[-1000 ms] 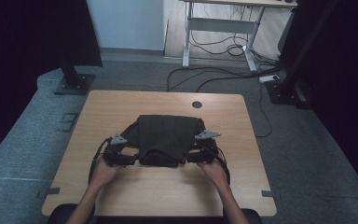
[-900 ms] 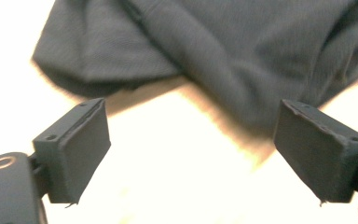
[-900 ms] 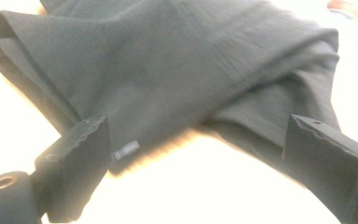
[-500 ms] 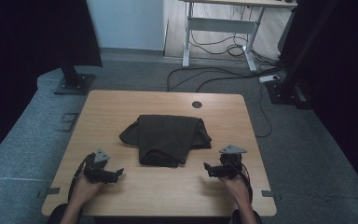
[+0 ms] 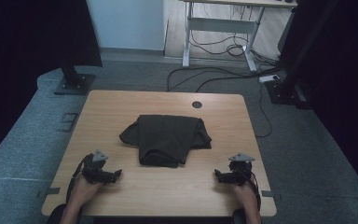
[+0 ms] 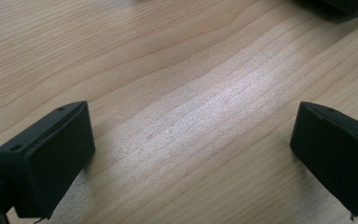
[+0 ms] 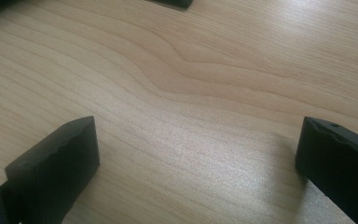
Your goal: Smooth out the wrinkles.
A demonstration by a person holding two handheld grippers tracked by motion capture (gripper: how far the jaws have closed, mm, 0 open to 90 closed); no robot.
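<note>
While both tools [image 5: 116,175] [image 5: 217,175] gape near the table's [image 5: 121,107] front edge, the garment [image 5: 168,137] lies apart.

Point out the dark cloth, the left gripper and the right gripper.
cloth [image 5: 165,139], high view, middle of the folded fabric
left gripper [image 5: 116,174], high view, between its fingertips
right gripper [image 5: 217,175], high view, between its fingertips
</note>
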